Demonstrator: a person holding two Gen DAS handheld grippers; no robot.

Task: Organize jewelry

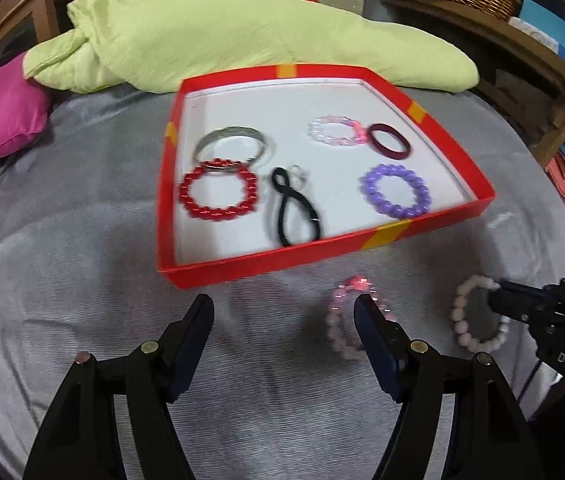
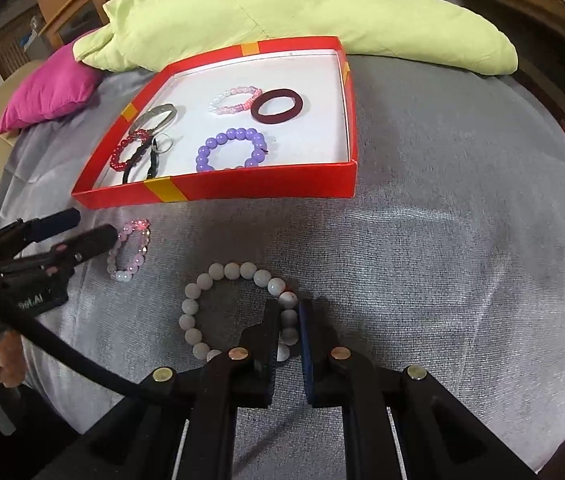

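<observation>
Right gripper (image 2: 288, 316) pinches the white bracelet (image 2: 218, 280) just before the red tray (image 2: 218, 190), ready to lift it in; left gripper (image 1: 284, 308) spreads wide beside the pink bracelet (image 1: 340, 320).

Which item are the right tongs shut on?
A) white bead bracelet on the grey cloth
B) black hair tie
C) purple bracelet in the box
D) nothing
A: the right tongs pinch the beads of the white bracelet lying on the grey cloth, outside the red box.
</observation>
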